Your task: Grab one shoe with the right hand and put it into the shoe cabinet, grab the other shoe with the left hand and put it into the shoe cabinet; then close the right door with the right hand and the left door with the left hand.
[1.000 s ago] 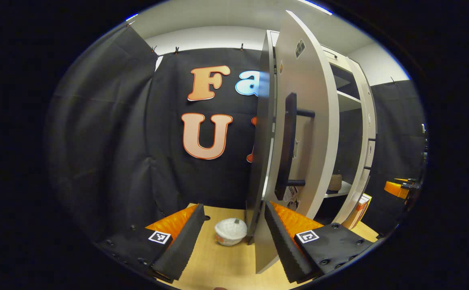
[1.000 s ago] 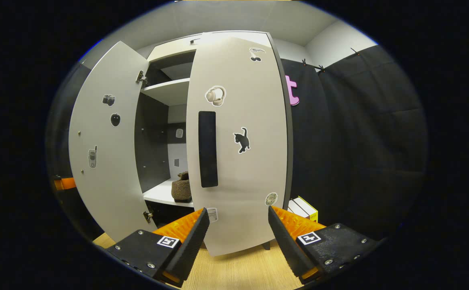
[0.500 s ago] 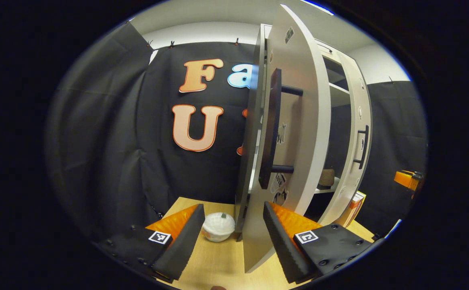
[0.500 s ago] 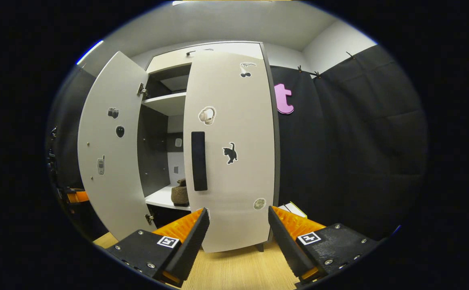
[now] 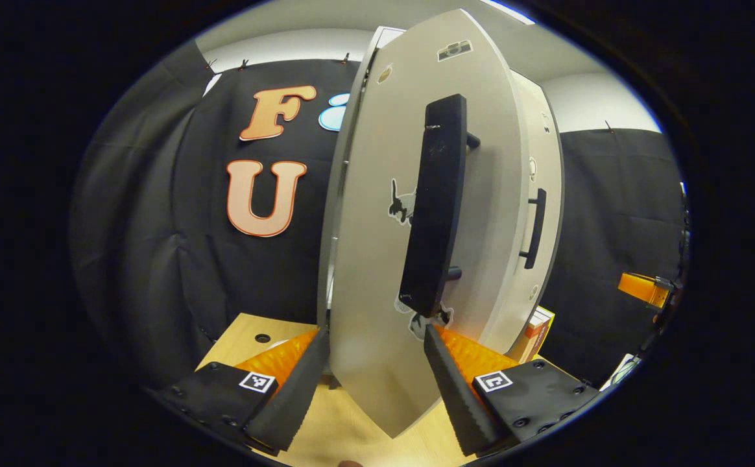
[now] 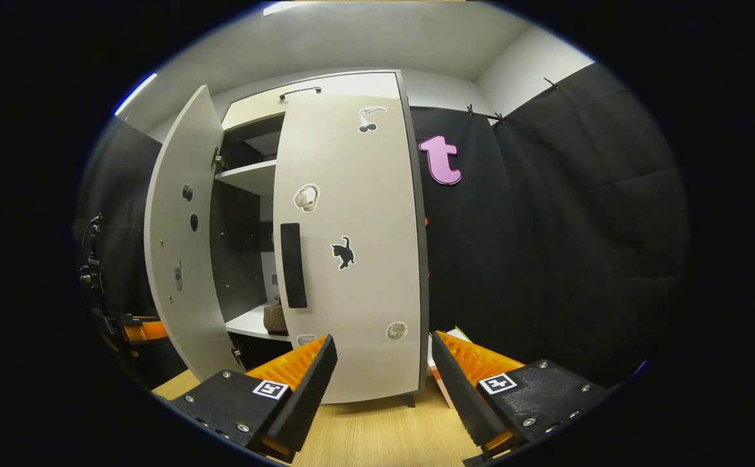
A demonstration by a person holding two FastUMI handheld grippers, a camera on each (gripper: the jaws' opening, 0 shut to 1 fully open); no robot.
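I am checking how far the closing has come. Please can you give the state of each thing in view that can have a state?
right door: closed or almost closed.
left door: open, standing out from the shoe cabinet.
shoe: on the white shelf inside the cabinet.
left gripper: open, the left door's lower edge between its fingers.
right gripper: open, holding nothing, before the right door.

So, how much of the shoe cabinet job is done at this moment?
Done: a brown shoe sits on the shelf, and the right door looks about shut. In hand: the open left gripper straddles the bottom edge of the left door, which stands ajar. Left: shutting that door. The right gripper is open, empty.
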